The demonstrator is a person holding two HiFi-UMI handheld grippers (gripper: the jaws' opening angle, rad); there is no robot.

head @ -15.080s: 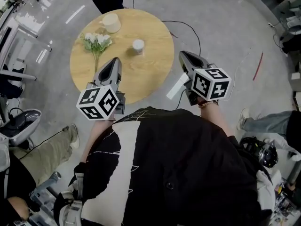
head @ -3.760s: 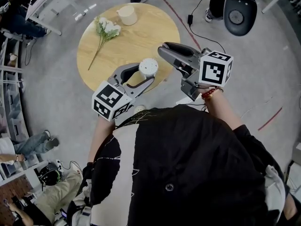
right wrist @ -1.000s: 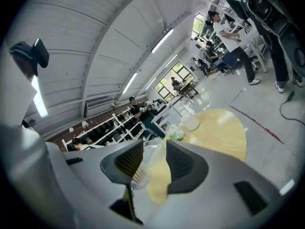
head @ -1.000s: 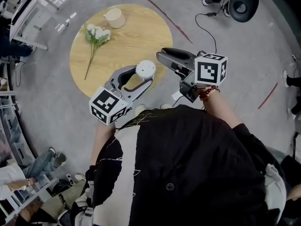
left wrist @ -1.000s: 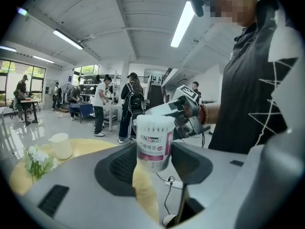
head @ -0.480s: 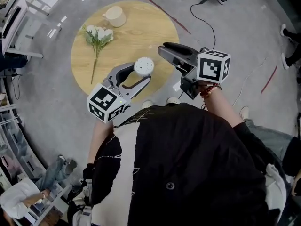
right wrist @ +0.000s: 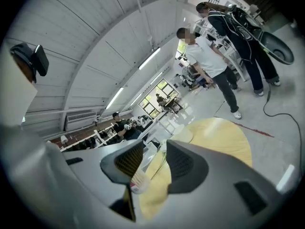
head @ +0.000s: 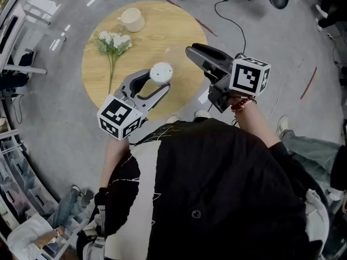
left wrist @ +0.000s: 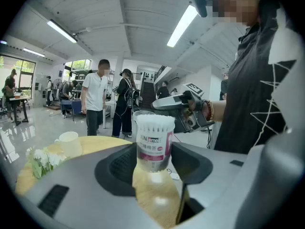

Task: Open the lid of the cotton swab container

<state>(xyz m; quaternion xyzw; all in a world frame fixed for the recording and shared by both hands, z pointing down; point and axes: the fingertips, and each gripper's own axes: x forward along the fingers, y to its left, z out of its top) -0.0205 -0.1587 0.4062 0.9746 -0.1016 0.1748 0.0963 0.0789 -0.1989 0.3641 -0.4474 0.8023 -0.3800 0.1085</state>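
Left gripper has its jaws clamped wide on the cotton swab container. The pads sit on the labelled wall below the swab heads, and the container rides upright over the near part of the round table.

Right gripper has its jaws partly apart. A clear rim shows just behind the container's top, near that gripper's tip. It may be the lid; I can't tell, nor whether the pads press on anything.

The tub looks light, thin-walled and smooth, so probably a bit slippery and likely to flex under a hard squeeze. The label band is the best hold, and a lid wants a light pinch at its rim. Tilt it and swabs could spill. The cup and flowers lie well apart.
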